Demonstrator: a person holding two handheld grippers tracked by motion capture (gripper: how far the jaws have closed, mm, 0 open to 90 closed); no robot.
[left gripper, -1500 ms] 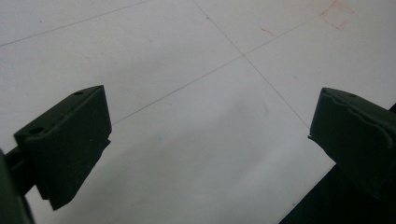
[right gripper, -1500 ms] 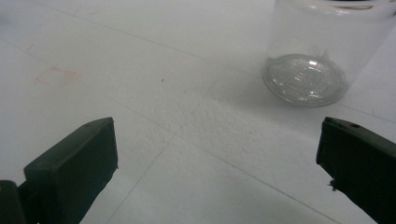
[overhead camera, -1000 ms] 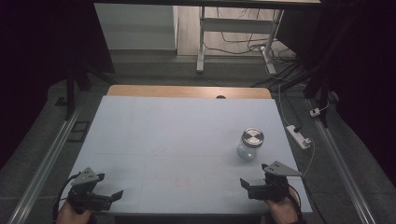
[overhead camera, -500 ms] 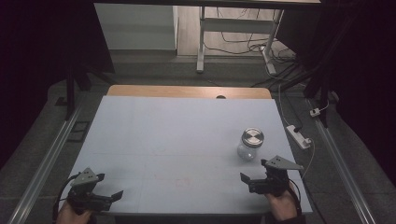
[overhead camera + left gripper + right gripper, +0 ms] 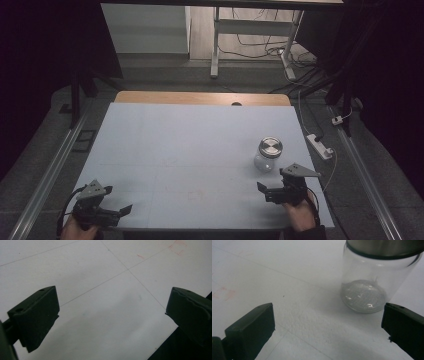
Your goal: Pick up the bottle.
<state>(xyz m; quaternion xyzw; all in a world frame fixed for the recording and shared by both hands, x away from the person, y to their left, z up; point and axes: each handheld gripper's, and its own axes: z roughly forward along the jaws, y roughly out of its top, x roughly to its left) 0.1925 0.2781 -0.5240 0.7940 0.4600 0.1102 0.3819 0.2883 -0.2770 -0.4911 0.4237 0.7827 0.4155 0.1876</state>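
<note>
The glass jar (image 5: 268, 155) stands upright on the right half of your table (image 5: 190, 150), a short clear cylinder with rounded shoulders and a flat brushed-metal lid (image 5: 270, 146). In the right gripper view its thick, dimpled base catches the light, and a dark band rings the lid's edge. Your right gripper (image 5: 272, 192) sits just in front of the jar, not touching it, jaws spread wide with nothing between them; the blocky black jaws look matte. Your left gripper (image 5: 117, 212) rests at the near left corner, well apart from the jar, jaws likewise parted over the pale, faintly lined table surface.
</note>
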